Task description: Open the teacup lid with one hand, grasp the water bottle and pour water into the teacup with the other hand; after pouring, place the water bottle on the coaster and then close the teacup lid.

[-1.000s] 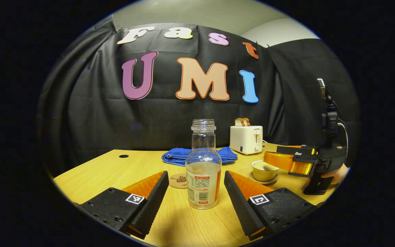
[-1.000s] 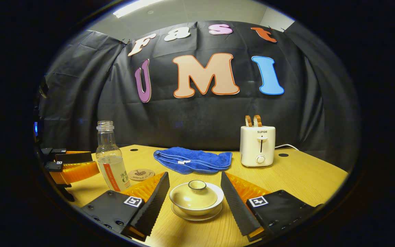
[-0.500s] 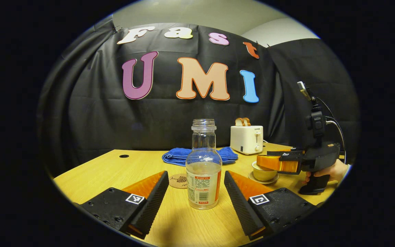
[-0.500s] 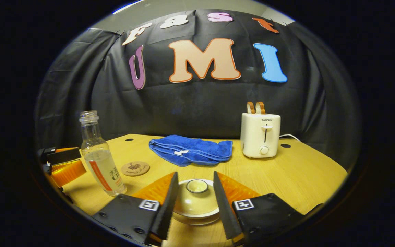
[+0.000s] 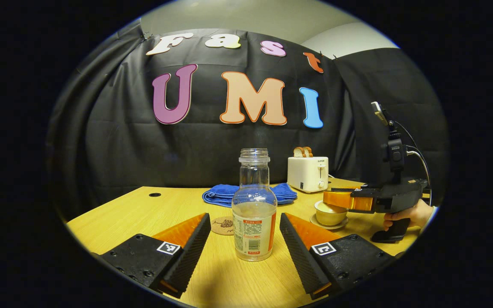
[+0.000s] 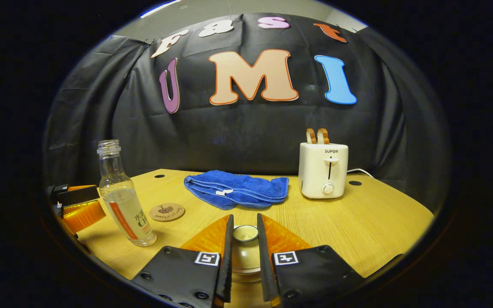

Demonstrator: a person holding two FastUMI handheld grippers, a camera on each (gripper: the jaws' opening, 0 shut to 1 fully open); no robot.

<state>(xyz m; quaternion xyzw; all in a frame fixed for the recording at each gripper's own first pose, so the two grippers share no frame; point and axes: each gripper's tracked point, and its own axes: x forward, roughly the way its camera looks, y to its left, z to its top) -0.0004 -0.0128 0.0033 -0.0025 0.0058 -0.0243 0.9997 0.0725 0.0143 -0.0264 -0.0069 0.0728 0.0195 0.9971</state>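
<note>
A clear water bottle (image 5: 254, 214), uncapped and part full, stands on the table between the fingers of my open left gripper (image 5: 244, 222), which do not touch it. Just behind it lies a round cork coaster (image 5: 222, 225). To the right, the teacup (image 5: 329, 214) sits on its saucer under my right gripper (image 5: 336, 200). In the right gripper view, my right gripper (image 6: 244, 220) is shut on the knob (image 6: 245, 233) of the teacup lid (image 6: 244, 254), which rests on the cup. The bottle (image 6: 122, 201), the coaster (image 6: 167, 211) and my left gripper (image 6: 79, 205) are at the left.
A blue towel (image 6: 236, 188) lies folded at the back middle of the wooden table (image 6: 379, 222). A white toaster (image 6: 323, 170) with two slices of bread stands to its right. A hand (image 5: 413, 214) holds the right gripper's handle.
My right gripper has moved forward and lower over the teacup and its fingers have narrowed from wide open onto the lid's knob. The left gripper and the bottle have not moved.
</note>
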